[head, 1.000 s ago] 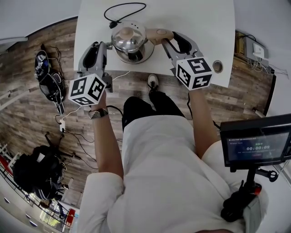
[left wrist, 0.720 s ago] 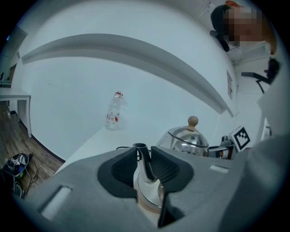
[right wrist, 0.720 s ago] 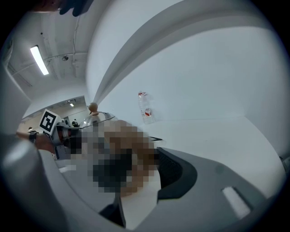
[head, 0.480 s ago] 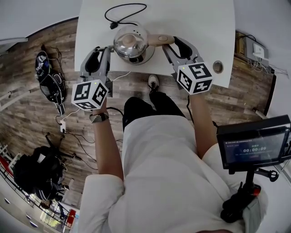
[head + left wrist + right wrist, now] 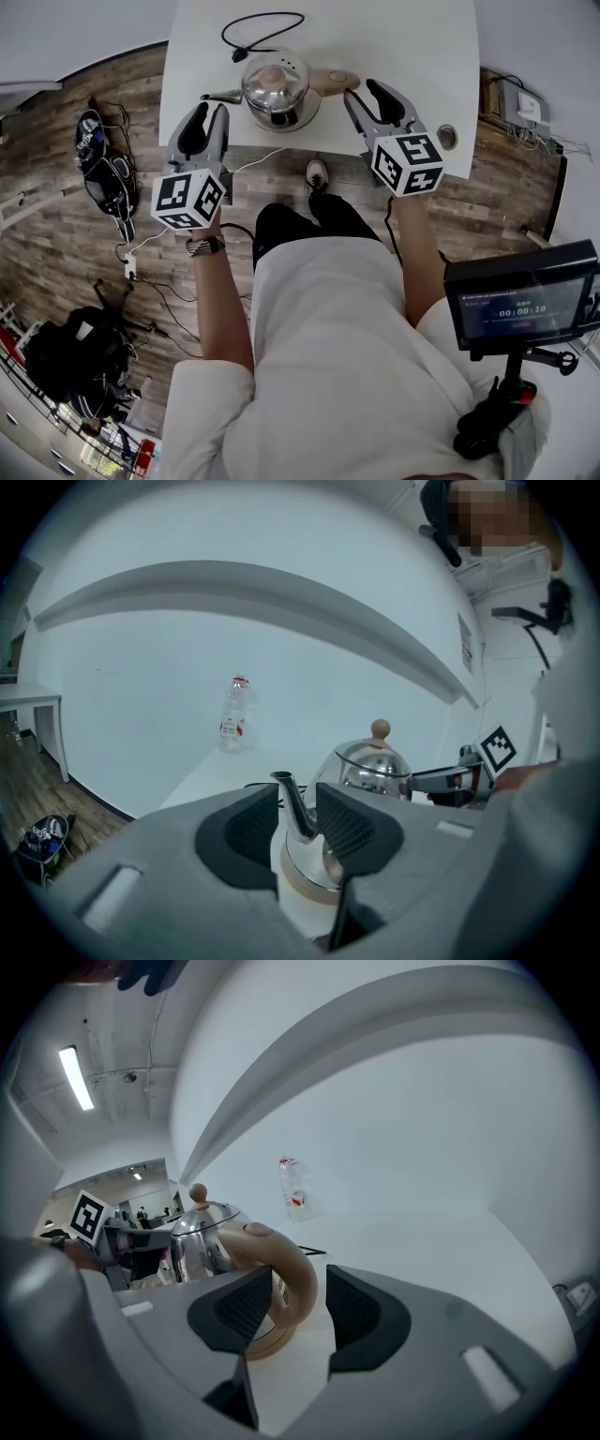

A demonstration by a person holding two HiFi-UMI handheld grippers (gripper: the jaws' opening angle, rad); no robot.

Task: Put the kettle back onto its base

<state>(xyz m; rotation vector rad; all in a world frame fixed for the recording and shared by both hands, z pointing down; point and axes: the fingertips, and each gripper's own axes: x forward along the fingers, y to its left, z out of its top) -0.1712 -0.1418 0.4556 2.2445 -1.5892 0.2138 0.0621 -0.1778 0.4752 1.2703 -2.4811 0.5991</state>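
**A:** Where is the kettle?

**B:** The steel kettle (image 5: 275,89) sits on its tan base (image 5: 306,886) on the white table (image 5: 412,56). Both tongs have just been opening and stand wide. The spout (image 5: 292,803) shows in the left gripper (image 5: 212,109) gap and the handle (image 5: 281,1279) in the right gripper (image 5: 363,91) gap, with neither squeezed.

**A:** What now?

**B:** Likely draw both straight back, snagging nothing. A cord (image 5: 262,23) loops behind, and wooden floor (image 5: 75,234) surrounds the table

Polished steel kettle (image 5: 275,86), domed lid with wooden knob, tan loop handle to the right, thin curved spout to the left. Upright, seated square on round tan base (image 5: 299,886). Near front edge of white counter (image 5: 412,56).
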